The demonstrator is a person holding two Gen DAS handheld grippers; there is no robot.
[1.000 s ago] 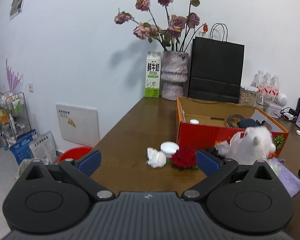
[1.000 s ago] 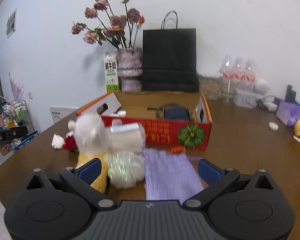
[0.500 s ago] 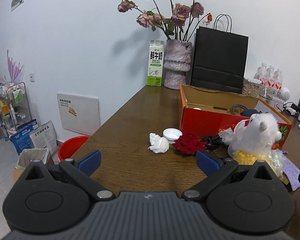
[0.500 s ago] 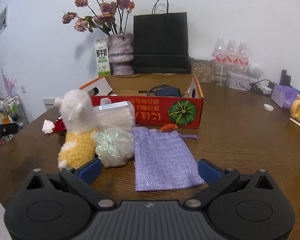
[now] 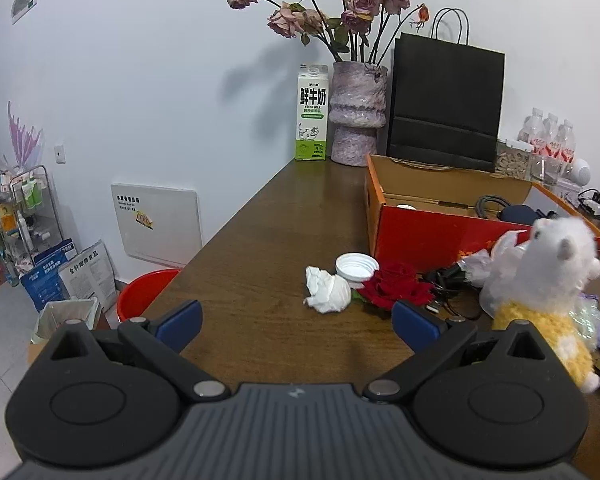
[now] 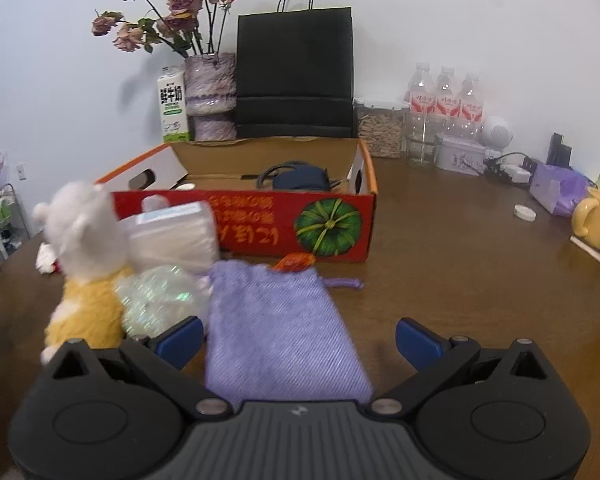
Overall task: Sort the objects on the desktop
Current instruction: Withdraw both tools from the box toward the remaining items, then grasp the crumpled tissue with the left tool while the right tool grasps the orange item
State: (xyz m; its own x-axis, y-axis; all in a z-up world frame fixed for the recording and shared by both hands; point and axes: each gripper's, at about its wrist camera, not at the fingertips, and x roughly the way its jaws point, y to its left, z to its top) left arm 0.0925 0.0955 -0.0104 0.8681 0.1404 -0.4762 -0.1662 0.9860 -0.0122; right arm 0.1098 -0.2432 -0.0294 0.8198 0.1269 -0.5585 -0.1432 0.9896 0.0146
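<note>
An open red cardboard box [image 5: 428, 236] [image 6: 284, 226] stands on the brown table with a dark cable bundle [image 6: 296, 178] inside. In front of it lie a crumpled tissue [image 5: 327, 290], a white lid [image 5: 357, 265], a red rose [image 5: 396, 290], a white-and-yellow plush toy [image 5: 548, 280] [image 6: 86, 264], a clear plastic packet [image 6: 172, 236], an iridescent bag [image 6: 160, 300] and a purple cloth pouch [image 6: 280, 332]. My left gripper [image 5: 294, 326] is open, low, short of the tissue. My right gripper [image 6: 298, 338] is open over the pouch's near half.
At the back stand a milk carton [image 5: 312, 114], a vase of dried roses [image 5: 358, 114], a black paper bag [image 6: 296, 76] and water bottles [image 6: 444, 102]. A yellow mug [image 6: 598, 220] and purple packet [image 6: 560, 190] sit right. A red bucket [image 5: 144, 292] stands beside the table's left edge.
Both grippers pulled back from the box, then the right one moved forward over the pouch. The left view now takes in more of the table and the whole plush toy.
</note>
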